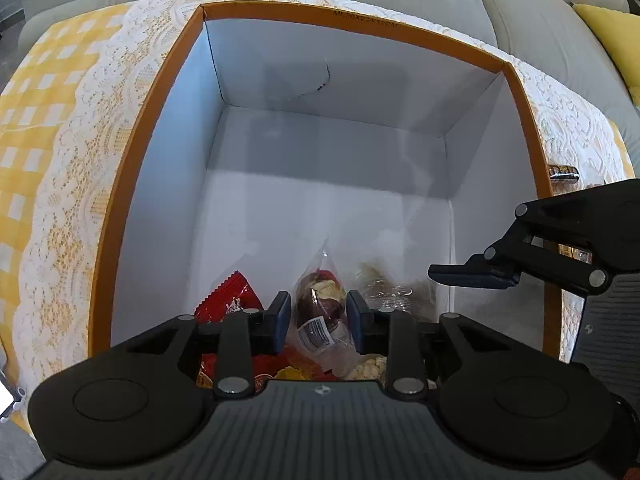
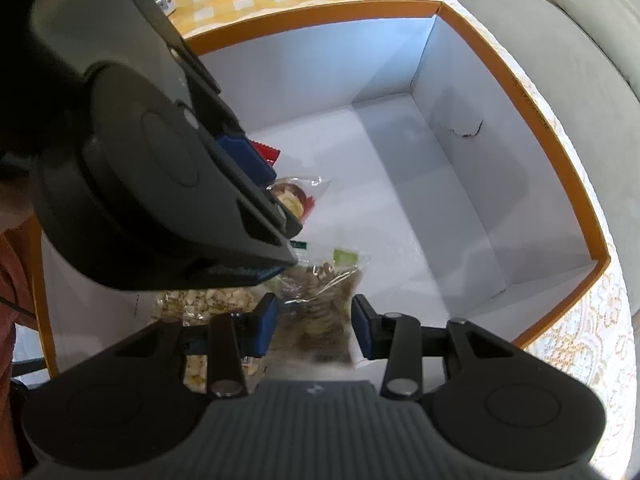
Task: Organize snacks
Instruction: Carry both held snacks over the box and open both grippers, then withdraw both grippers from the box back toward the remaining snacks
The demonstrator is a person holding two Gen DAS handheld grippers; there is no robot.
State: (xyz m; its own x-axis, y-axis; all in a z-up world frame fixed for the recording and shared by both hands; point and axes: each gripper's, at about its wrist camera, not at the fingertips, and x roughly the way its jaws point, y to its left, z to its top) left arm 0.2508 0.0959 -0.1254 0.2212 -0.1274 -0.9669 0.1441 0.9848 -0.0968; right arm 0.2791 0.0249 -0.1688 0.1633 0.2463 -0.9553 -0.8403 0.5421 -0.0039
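An orange-rimmed box [image 1: 120, 184] with white walls stands on the lace cloth; it also shows in the right wrist view [image 2: 560, 152]. My left gripper [image 1: 319, 320] is inside it, its blue pads on either side of a clear bag of dried fruit [image 1: 320, 312], which also shows in the right wrist view [image 2: 296, 196]. A red packet [image 1: 230, 296] lies to its left. My right gripper [image 2: 314, 326] is open above a clear bag of brown snacks [image 2: 324, 300] that looks blurred; no pad touches it. A bag of pale puffed pieces [image 2: 204, 304] lies beside it.
The far half of the box floor [image 1: 320, 160] is bare white, and the back wall has a small tear [image 1: 320, 84]. A yellow checked cloth with lace trim [image 1: 52, 120] covers the table. A grey sofa [image 1: 540, 20] lies behind. A small dark packet [image 1: 564, 171] sits outside the right wall.
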